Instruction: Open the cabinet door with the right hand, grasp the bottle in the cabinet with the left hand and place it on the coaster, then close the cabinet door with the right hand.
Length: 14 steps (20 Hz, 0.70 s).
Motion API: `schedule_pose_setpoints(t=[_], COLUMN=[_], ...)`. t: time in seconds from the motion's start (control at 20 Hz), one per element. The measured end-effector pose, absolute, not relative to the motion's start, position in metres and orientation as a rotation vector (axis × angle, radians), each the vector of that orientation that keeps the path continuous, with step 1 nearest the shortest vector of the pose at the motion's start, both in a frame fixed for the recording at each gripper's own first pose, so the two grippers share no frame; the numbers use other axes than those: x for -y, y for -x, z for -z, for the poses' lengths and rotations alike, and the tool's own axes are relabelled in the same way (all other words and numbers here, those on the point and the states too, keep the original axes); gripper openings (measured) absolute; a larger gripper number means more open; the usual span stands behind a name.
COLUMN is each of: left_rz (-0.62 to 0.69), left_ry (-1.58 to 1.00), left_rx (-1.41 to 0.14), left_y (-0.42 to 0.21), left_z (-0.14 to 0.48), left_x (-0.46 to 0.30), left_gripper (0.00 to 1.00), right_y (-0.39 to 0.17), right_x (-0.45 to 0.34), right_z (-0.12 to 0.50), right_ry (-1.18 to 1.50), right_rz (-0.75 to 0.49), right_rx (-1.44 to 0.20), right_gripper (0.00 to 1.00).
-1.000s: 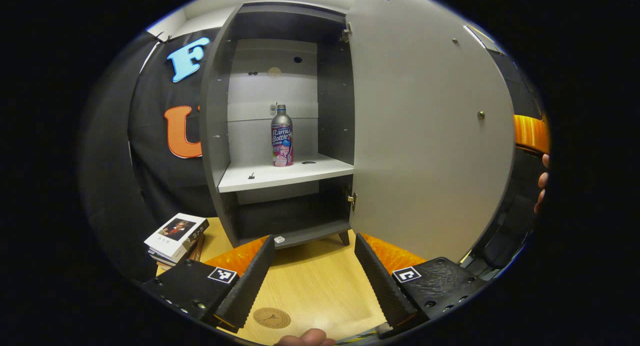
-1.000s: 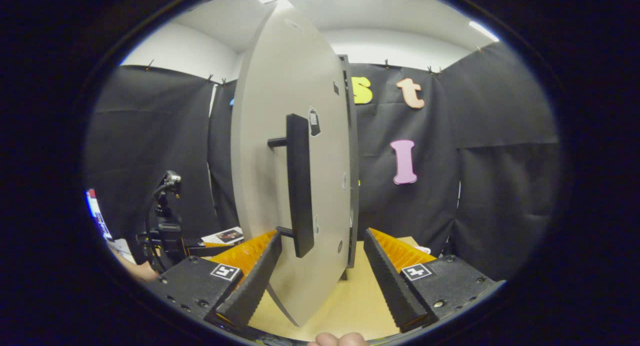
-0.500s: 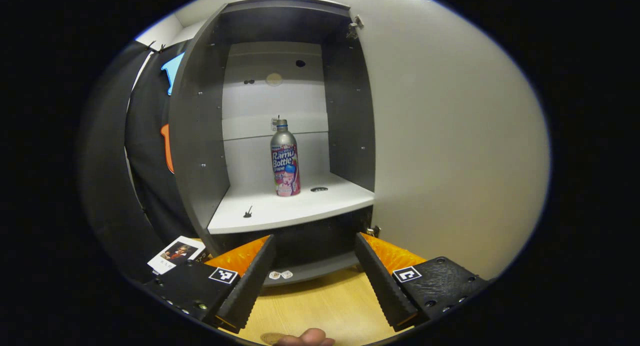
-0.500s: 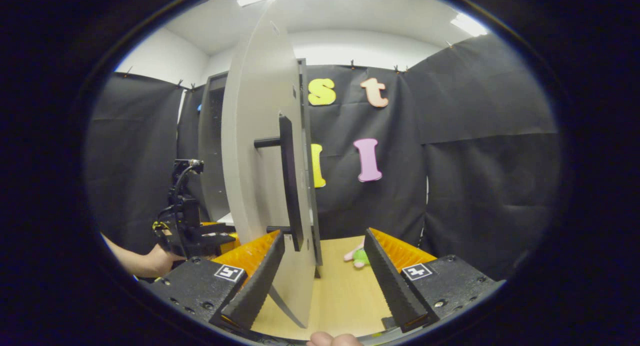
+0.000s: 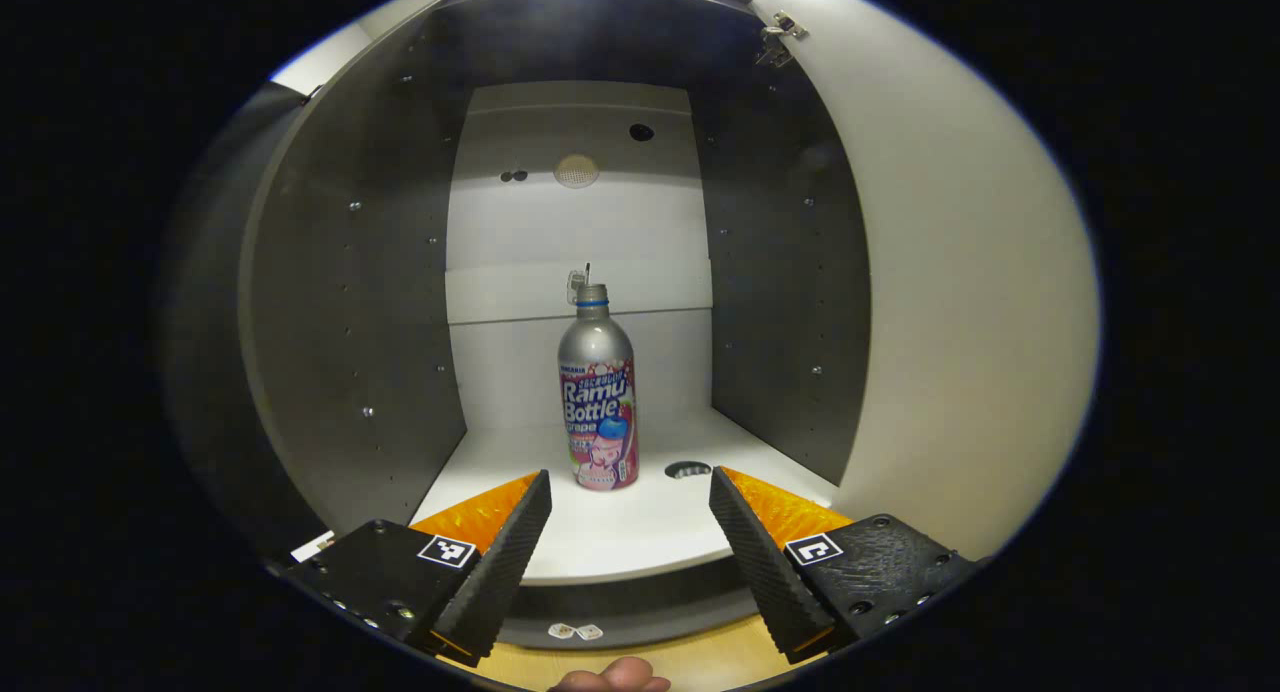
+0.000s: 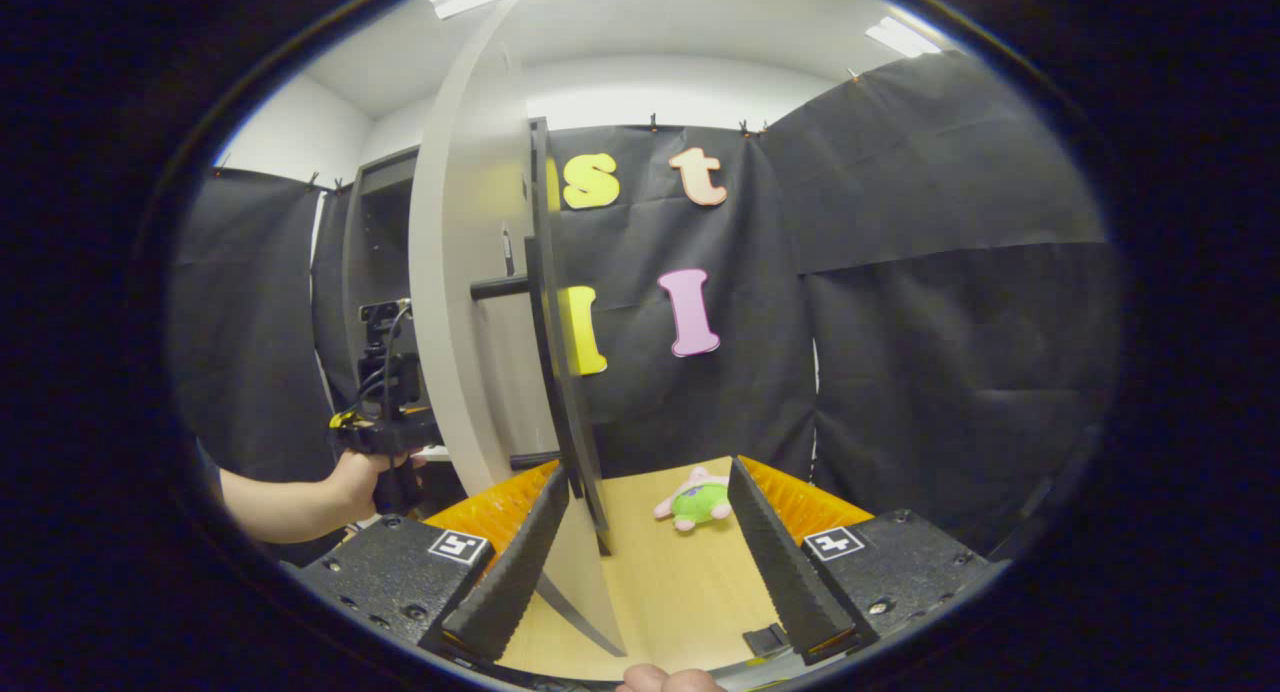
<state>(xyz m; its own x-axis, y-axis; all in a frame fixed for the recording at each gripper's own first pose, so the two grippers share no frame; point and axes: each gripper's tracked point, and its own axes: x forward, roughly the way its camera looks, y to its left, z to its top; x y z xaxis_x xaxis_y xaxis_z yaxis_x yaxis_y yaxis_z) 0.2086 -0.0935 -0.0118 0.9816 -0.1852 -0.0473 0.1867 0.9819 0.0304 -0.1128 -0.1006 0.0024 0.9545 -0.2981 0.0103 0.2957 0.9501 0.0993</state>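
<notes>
A silver bottle (image 5: 598, 402) with a pink and blue label stands upright on the white shelf (image 5: 620, 537) inside the grey cabinet (image 5: 350, 302). My left gripper (image 5: 628, 477) is open at the shelf's front edge, and the bottle is just beyond its fingertips, a little left of centre. The cabinet door (image 5: 960, 302) stands swung open on the right. In the right gripper view the door (image 6: 460, 302) is nearly edge-on. Its black bar handle (image 6: 555, 372) reaches down between the fingers of my open right gripper (image 6: 648, 469), close to the left finger, which does not press on it.
A green and pink plush toy (image 6: 697, 500) lies on the wooden table (image 6: 690, 592) behind the door. The left gripper (image 6: 385, 412), held by a hand, shows at the cabinet opening. A small dark hole (image 5: 687, 469) marks the shelf right of the bottle.
My left gripper has moved forward up to the shelf, so the bottle looms larger; the books and coaster have left view. The door has swung wider, and the right gripper went with it.
</notes>
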Motion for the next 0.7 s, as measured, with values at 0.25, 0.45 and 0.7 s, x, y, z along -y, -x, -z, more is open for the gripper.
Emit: schedule_pose_setpoints(t=[0.25,0.45,0.7], left_rz=[0.168,0.137,0.097], left_ry=[-0.018,-0.037,-0.074], left_rx=[-0.008,0.025,0.053], left_y=[-0.253,-0.281,-0.300], left_z=[-0.012,-0.025,-0.032], left_x=[0.099,0.097,0.098], left_gripper=[0.96,0.96,0.96], right_y=[0.112,0.111,0.113], right_x=[0.103,0.107,0.108], right_z=[-0.001,-0.005,-0.005], right_ry=[-0.049,-0.002,0.038], right_rz=[0.299,0.298,0.291], right_rx=[0.007,0.013,0.015], right_gripper=[0.96,0.99,0.96])
